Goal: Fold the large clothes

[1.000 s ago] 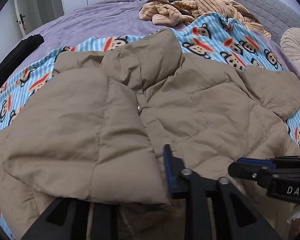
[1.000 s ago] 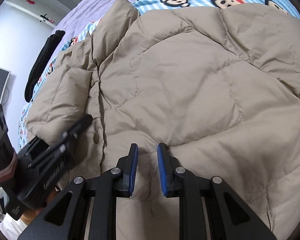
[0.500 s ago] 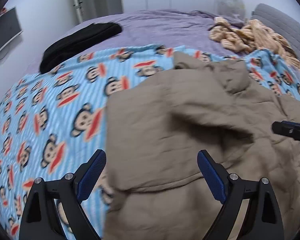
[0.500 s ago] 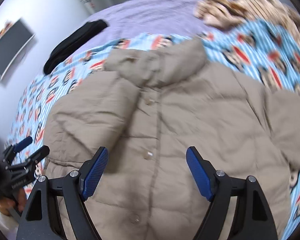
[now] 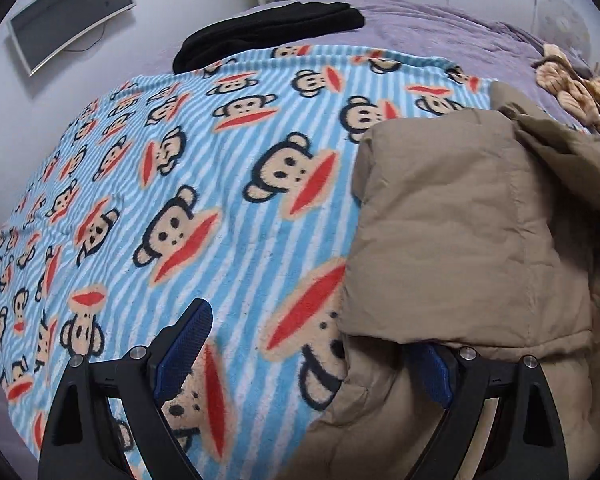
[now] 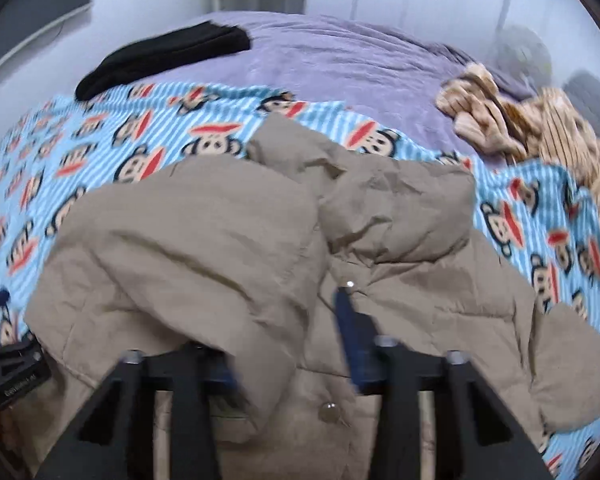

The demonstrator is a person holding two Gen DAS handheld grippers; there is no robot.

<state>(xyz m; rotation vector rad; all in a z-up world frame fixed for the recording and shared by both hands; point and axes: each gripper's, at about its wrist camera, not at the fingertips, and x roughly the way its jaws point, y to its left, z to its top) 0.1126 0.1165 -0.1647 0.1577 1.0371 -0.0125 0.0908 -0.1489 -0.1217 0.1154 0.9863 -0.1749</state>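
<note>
Tan puffer jacket [image 6: 260, 264]: spread front-up on monkey-print striped blanket [image 5: 204, 168], one sleeve folded inward across chest, snaps visible along placket. Left gripper [image 5: 312, 356]: fingers spread wide, straddling jacket edge, one blue pad over blanket, other tucked under folded sleeve. Right gripper [image 6: 288, 340]: fingers partly spread, left pad hidden beneath fabric; grip on cloth cannot be determined.

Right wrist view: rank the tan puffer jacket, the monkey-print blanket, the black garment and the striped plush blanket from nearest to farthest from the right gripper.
1. Tan puffer jacket: directly at the right gripper, draped over its fingers.
2. Monkey-print blanket: under and beyond the jacket.
3. Striped plush blanket at far right and black garment at far left: both lie beyond the monkey print; too close to rank.
</note>
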